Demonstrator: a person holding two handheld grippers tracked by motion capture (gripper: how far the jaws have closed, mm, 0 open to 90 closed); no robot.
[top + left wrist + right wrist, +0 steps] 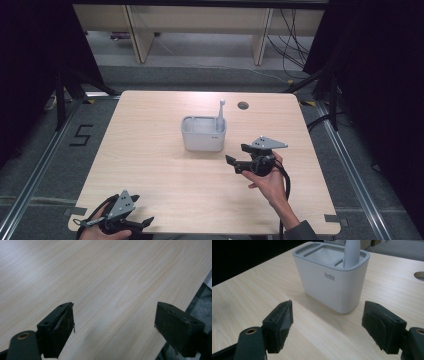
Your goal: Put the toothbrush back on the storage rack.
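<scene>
Left gripper [142, 223] parked at the tabletop's [150, 165] near-left corner, jaws wide, nothing between them; leave it there. Right gripper [235, 155] sits right of centre, just beside the holder [202, 137], jaws wide and empty, aimed at its near corner. The holder stands mid-tabletop: white matte plastic box, rounded corners, grey rim, several compartments. Toothbrush [220, 116] stands upright in the right-hand slot, smooth and slim. My read: approach level and don't nudge the holder, it looks light on smooth laminate.
</scene>
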